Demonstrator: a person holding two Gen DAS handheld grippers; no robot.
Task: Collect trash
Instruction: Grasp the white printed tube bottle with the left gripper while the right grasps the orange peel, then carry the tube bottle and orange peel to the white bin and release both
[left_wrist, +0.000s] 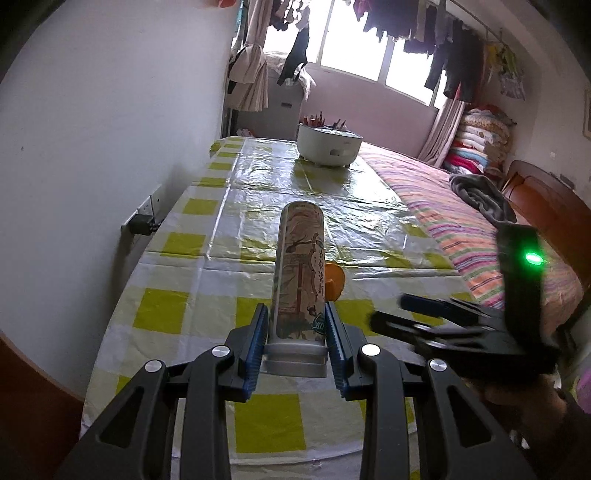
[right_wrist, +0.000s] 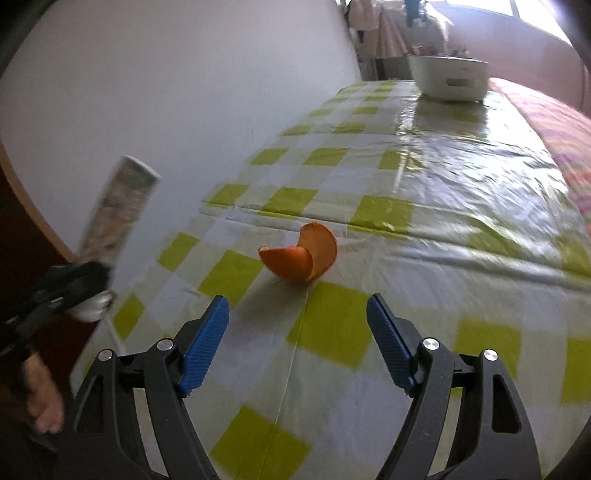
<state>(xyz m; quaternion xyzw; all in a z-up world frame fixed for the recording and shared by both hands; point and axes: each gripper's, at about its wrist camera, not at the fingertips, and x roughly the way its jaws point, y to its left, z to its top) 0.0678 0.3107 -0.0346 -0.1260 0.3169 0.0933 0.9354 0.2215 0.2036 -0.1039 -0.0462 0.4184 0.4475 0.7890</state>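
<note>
Peel (right_wrist: 301, 254), an orange curl, lies on the checked cloth (right_wrist: 424, 206) just ahead of the right gripper (right_wrist: 297, 332), whose blue pads stand wide apart with nothing between them. In the left wrist view the peel is mostly hidden behind the tube (left_wrist: 299, 273), only an orange edge showing to its right. Left of the peel, the left gripper (left_wrist: 295, 332) clamps the tube near its grey cap, jaws narrow on it, tube raised off the cloth and tilted. In the right wrist view that tube is blurred, its print unreadable. Far beyond the peel sits a white pot (left_wrist: 330, 144).
</note>
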